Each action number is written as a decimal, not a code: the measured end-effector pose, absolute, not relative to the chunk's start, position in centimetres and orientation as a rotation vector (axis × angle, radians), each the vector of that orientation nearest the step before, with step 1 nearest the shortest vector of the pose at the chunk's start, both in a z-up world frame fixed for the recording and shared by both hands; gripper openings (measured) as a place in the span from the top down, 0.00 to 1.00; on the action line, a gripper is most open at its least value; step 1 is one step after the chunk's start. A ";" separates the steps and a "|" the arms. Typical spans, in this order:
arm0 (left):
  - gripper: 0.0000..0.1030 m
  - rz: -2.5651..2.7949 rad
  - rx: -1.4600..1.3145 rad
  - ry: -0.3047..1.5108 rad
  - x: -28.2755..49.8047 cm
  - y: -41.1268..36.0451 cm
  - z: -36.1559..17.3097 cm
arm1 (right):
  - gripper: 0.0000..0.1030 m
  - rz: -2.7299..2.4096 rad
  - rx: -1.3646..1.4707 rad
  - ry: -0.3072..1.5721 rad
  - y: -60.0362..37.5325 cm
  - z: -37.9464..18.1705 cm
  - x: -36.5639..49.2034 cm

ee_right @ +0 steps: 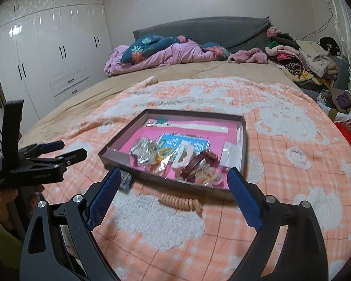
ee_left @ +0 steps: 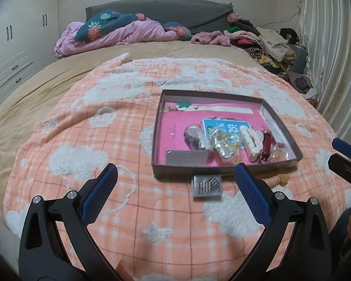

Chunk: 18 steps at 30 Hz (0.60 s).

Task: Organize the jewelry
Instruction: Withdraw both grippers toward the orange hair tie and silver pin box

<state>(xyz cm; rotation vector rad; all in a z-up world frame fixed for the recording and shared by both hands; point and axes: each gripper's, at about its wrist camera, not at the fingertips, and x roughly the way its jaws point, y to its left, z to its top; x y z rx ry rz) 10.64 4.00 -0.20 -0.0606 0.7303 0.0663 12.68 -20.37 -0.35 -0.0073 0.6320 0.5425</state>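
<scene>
Blue-padded fingers of the left gripper (ee_left: 176, 175) stand wide apart with nothing between them, hovering above the peach plaid blanket (ee_left: 86, 126). Just ahead of its right finger lies a small clear plastic case (ee_left: 207, 185) of what look like pins, close against the near wall of the shallow cardboard box (ee_left: 224, 172). The right gripper (ee_right: 173, 180) is likewise spread wide and empty, its tips near the box's near edge; a coiled peach hair tie (ee_right: 181, 203) rests on the blanket between its fingers, just outside the box.

Inside the box, on a pink liner, the jewelry and accessories crowd the near right corner: crinkled clear packets (ee_left: 223, 146) with yellow pieces inside, a white claw clip (ee_left: 251, 139), a dark red clip (ee_left: 266, 144), and some pale beaded pieces (ee_right: 208, 175) against the wall. A blue printed card (ee_left: 224, 126) lies under them, and a flat silvery rectangular piece (ee_left: 187, 157) sits by the near wall.

In the right wrist view the left gripper appears from the side at left, held by a hand (ee_right: 2, 201) with a green sleeve. Beyond the blanket are a tan sheet (ee_right: 187, 70), rumpled pink bedding (ee_right: 166, 56), a heap of clothes (ee_right: 301, 58) and white wardrobes (ee_right: 53, 46).
</scene>
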 end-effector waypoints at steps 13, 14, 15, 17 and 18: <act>0.09 0.058 -0.050 0.809 9.6 4.7 -3.2 | 0.11 0.502 0.028 0.803 -19.5 -5.1 14.4; 0.09 0.058 -0.050 0.813 9.6 4.8 -3.4 | 0.11 0.502 0.036 0.813 -19.5 -5.5 14.6; 0.09 0.058 -0.049 0.818 9.6 4.7 -3.6 | 0.11 0.501 0.040 0.823 -19.4 -5.8 14.7; 0.09 0.059 -0.053 0.828 9.6 4.8 -4.0 | 0.11 0.494 0.040 0.840 -19.2 -6.5 14.9; 0.09 0.055 -0.059 0.831 9.7 4.8 -4.3 | 0.11 0.491 0.040 0.844 -19.1 -6.7 14.9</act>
